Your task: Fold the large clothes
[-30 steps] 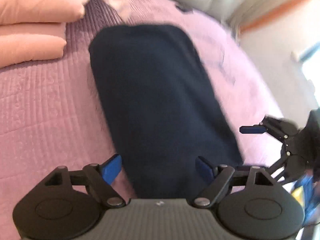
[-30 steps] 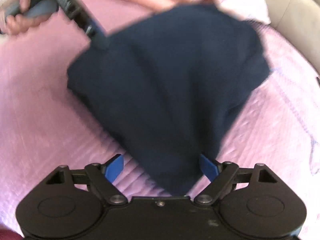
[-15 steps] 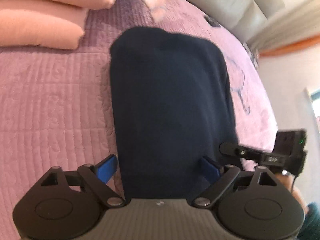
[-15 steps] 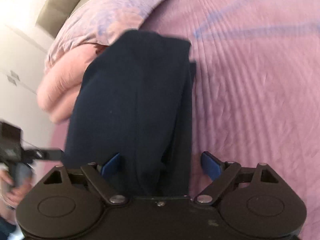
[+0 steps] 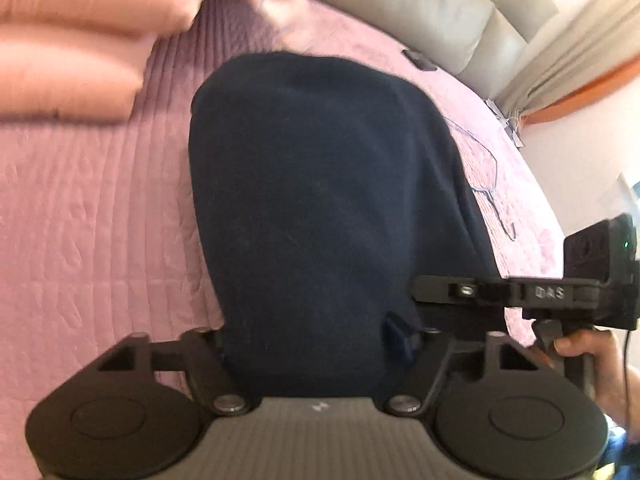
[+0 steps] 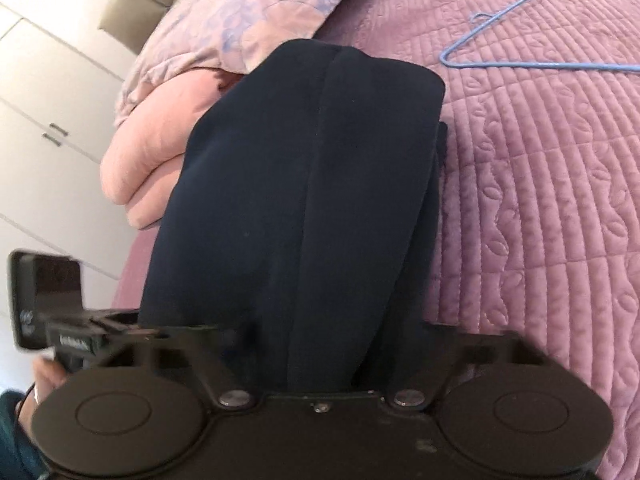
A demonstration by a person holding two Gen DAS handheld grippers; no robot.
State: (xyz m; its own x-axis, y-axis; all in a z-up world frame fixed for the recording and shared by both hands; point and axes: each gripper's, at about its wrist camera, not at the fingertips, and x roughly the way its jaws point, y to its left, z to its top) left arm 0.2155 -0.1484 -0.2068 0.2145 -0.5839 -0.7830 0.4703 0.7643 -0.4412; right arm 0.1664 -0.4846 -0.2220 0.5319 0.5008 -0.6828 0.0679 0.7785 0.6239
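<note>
A dark navy garment (image 5: 320, 200) lies folded into a long strip on the pink quilted bed (image 5: 100, 208); it also shows in the right wrist view (image 6: 304, 184). My left gripper (image 5: 316, 340) is at its near end, and the cloth fills the gap between the fingers and hides the left fingertip. My right gripper (image 6: 320, 356) is at the same near end beside it, with cloth bunched between its hidden fingers. The right gripper also shows from the side in the left wrist view (image 5: 520, 292).
Peach pillows (image 5: 68, 40) and a floral pillow (image 6: 248, 12) lie at the bed's head. A blue wire hanger (image 6: 532, 48) lies on the quilt right of the garment. A beige headboard (image 5: 440, 8) and white wardrobe doors (image 6: 44, 128) border the bed.
Both grippers moved in over the garment's near end. Their blue pads, wide apart and visible before, are now closer together and buried in cloth. The right gripper swung round to lie alongside the left.
</note>
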